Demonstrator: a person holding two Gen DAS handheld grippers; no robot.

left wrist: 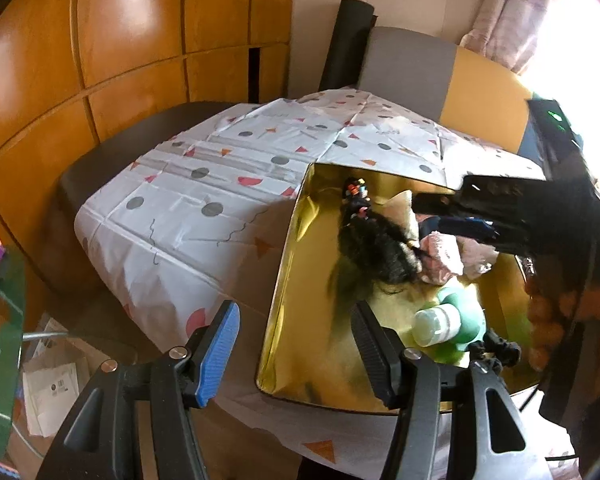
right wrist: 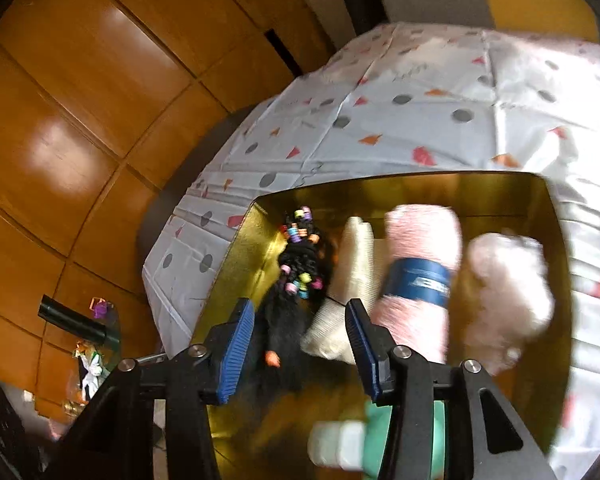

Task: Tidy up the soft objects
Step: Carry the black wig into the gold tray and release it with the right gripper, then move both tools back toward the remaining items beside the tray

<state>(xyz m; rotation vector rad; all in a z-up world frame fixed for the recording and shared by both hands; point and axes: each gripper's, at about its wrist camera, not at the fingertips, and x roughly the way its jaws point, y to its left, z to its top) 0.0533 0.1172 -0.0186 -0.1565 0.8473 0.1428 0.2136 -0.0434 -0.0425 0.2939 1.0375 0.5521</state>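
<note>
A gold-lined box (left wrist: 288, 280) (right wrist: 500, 188) sits on the patterned tablecloth. Inside lie a black hair bundle with coloured beads (left wrist: 374, 240) (right wrist: 300, 256), a cream cloth (left wrist: 400, 208) (right wrist: 352, 264), a pink rolled towel with a blue band (right wrist: 420, 264), a pale pink plush (left wrist: 444, 256) (right wrist: 508, 292) and a green and white soft toy (left wrist: 448, 320) (right wrist: 364, 440). My left gripper (left wrist: 296, 344) is open and empty over the box's near left edge. My right gripper (right wrist: 300, 344) (left wrist: 424, 204) is open and empty above the box's contents.
The table carries a white tablecloth (left wrist: 204, 200) (right wrist: 420, 120) with dots and triangles. Orange wooden wall panels (left wrist: 100, 40) stand behind. A grey and yellow chair back (left wrist: 420, 68) is at the far side. A glass side table with papers (left wrist: 40, 380) is at lower left.
</note>
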